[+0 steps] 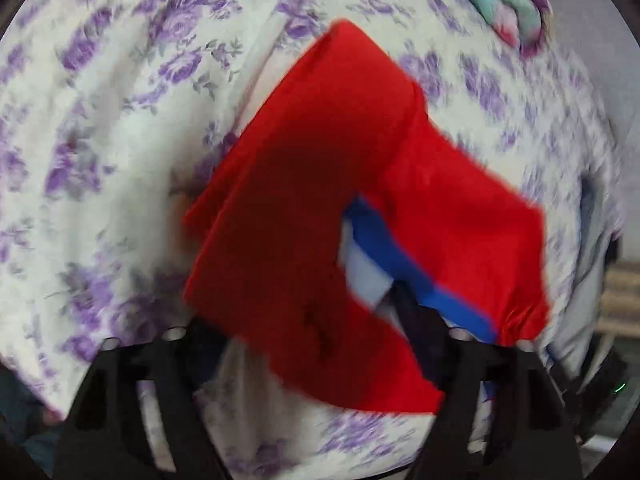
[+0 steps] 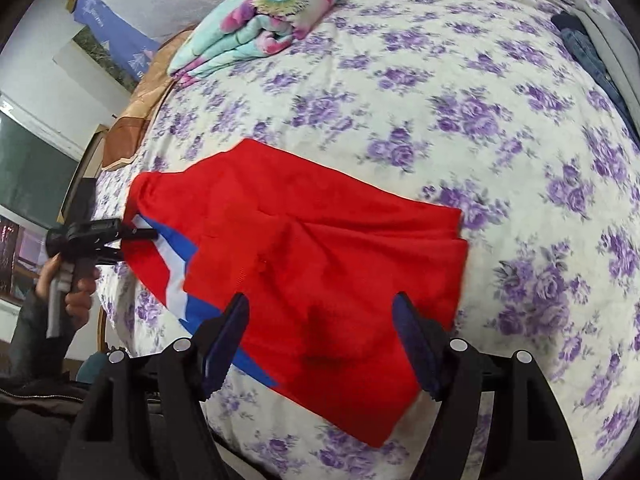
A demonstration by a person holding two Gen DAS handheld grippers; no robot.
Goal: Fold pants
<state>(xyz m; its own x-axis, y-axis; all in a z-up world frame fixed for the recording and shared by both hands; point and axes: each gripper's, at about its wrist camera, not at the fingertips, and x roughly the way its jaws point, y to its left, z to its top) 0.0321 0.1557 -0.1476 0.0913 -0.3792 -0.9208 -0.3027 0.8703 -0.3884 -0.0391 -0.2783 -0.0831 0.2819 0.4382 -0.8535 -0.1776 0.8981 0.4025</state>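
Note:
Red pants (image 2: 320, 248) with a blue and white side stripe (image 2: 176, 268) lie folded on a purple-flowered bedsheet (image 2: 480, 120). My right gripper (image 2: 320, 320) hovers open just over the near part of the pants, with nothing pinched between its blue pads. My left gripper (image 2: 132, 240), held by a hand (image 2: 76, 292), reaches into the striped end at the bed's left edge. In the left wrist view the red pants (image 1: 320, 152) drape over the left gripper (image 1: 304, 312). One dark finger (image 1: 408, 308) shows beside the stripe (image 1: 400, 256); the other tip is hidden. Its jaws stand wide and I see no pinch.
A folded pastel flowered blanket (image 2: 260, 20) lies at the far end of the bed, also in the left wrist view as blanket (image 1: 508, 4). Dark blue jeans (image 2: 584, 48) lie at the far right edge. A brown cushion (image 2: 128, 132) sits at the bed's left side.

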